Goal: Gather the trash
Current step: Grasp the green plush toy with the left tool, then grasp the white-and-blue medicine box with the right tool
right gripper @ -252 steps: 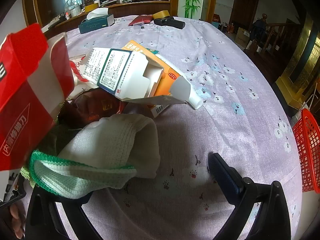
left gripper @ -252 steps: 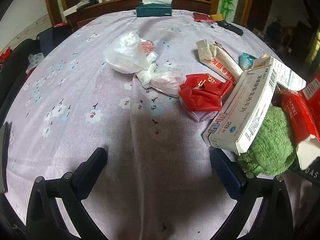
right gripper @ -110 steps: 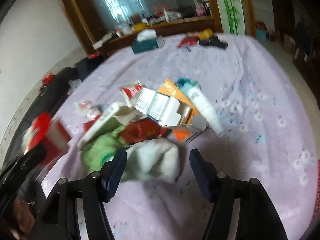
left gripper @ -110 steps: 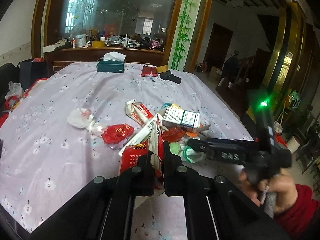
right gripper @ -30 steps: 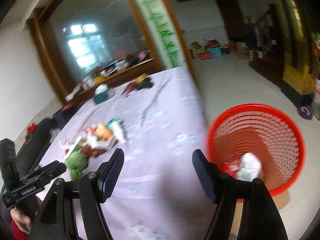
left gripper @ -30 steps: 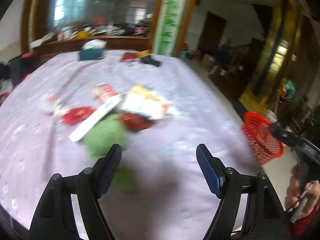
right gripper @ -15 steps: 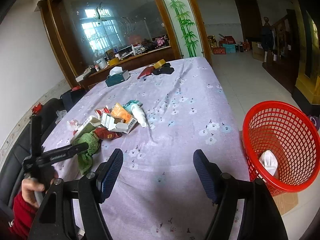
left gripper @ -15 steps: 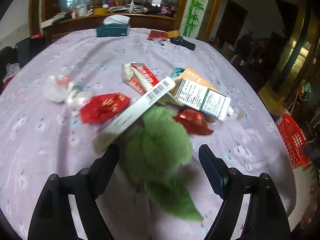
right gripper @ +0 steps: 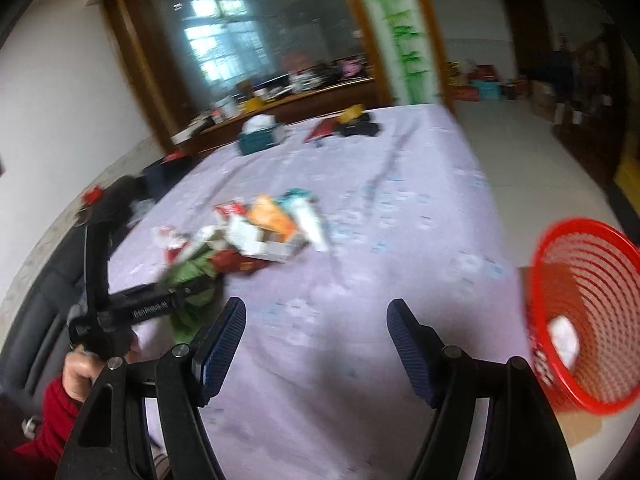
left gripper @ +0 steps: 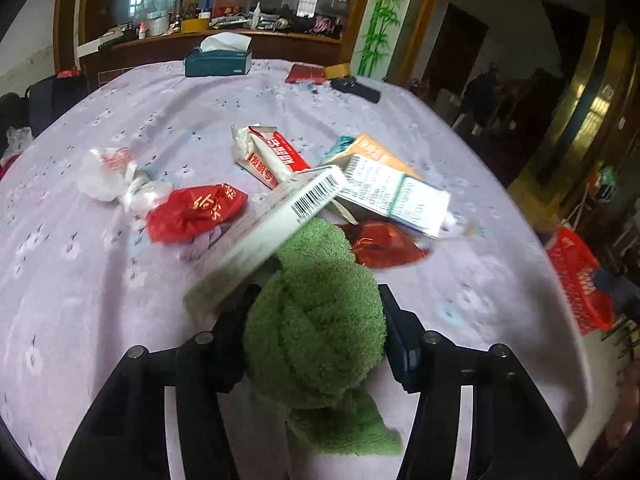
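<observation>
My left gripper (left gripper: 316, 320) is shut on a green fuzzy cloth (left gripper: 316, 320), which bulges between its fingers; a long white box (left gripper: 272, 232) leans on the cloth. Behind lie a red wrapper (left gripper: 196, 212), a white plastic bag (left gripper: 108, 176), a red-and-white carton (left gripper: 268, 156), a white medicine box (left gripper: 392, 196) and a dark red packet (left gripper: 384, 244). My right gripper (right gripper: 316, 340) is open and empty above the purple tablecloth (right gripper: 360, 300). The red mesh basket (right gripper: 584, 320) stands on the floor to its right, with white trash inside. The left gripper and cloth also show in the right wrist view (right gripper: 188, 280).
A teal tissue box (left gripper: 218, 62), a red packet (left gripper: 306, 74) and a black case (left gripper: 356, 88) sit at the table's far end. A wooden sideboard (left gripper: 200, 36) stands behind. The basket also shows in the left wrist view (left gripper: 580, 276), beyond the right table edge.
My left gripper has moved forward and closed on the green cloth. My right gripper has swung left and lower over the table, with the basket now at its right edge.
</observation>
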The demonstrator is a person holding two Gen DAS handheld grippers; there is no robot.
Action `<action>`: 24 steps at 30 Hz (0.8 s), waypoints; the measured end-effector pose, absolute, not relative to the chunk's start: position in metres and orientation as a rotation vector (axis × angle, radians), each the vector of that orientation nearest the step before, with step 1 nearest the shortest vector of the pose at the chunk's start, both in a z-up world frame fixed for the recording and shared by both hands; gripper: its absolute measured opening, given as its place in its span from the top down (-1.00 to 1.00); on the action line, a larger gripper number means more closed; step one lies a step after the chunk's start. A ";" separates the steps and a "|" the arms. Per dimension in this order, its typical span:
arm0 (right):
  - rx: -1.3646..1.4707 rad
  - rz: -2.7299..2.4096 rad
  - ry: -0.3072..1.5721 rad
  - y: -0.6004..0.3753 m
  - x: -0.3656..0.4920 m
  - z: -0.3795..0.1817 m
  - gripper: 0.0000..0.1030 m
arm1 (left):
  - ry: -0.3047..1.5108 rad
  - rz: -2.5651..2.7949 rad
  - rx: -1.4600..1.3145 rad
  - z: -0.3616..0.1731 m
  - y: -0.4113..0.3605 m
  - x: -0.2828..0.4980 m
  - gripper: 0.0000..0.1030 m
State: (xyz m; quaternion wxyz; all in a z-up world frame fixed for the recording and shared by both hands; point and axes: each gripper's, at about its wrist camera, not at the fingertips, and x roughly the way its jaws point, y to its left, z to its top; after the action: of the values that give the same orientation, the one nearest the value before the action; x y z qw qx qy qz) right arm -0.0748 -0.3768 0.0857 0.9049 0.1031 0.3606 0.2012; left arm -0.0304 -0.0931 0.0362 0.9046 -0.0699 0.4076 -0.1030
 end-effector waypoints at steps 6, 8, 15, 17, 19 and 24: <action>0.115 0.531 0.783 -0.330 -0.037 0.095 -0.50 | 0.764 -0.246 -0.170 0.060 -0.082 -0.070 -0.07; 0.082 0.553 0.792 -0.314 -0.022 0.094 -0.49 | 0.742 -0.256 -0.183 0.069 -0.075 -0.080 -0.07; -0.031 0.565 0.814 -0.264 0.024 0.077 -0.24 | 0.711 -0.230 -0.217 0.078 -0.052 -0.095 -0.07; -0.071 0.569 0.824 -0.250 0.034 0.068 -0.24 | 0.716 -0.223 -0.222 0.076 -0.048 -0.095 -0.07; -0.109 0.551 0.847 -0.238 0.044 0.058 -0.22 | 0.716 -0.221 -0.232 0.075 -0.045 -0.094 -0.07; -0.208 0.503 0.879 -0.222 0.056 0.040 -0.21 | 0.719 -0.221 -0.239 0.071 -0.043 -0.094 -0.07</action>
State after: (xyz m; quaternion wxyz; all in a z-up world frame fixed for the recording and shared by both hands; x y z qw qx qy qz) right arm 0.0564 -0.2224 0.0398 0.8694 -0.0996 0.4200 0.2406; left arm -0.0944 -0.0431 0.0709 0.9231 -0.1167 0.3503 -0.1076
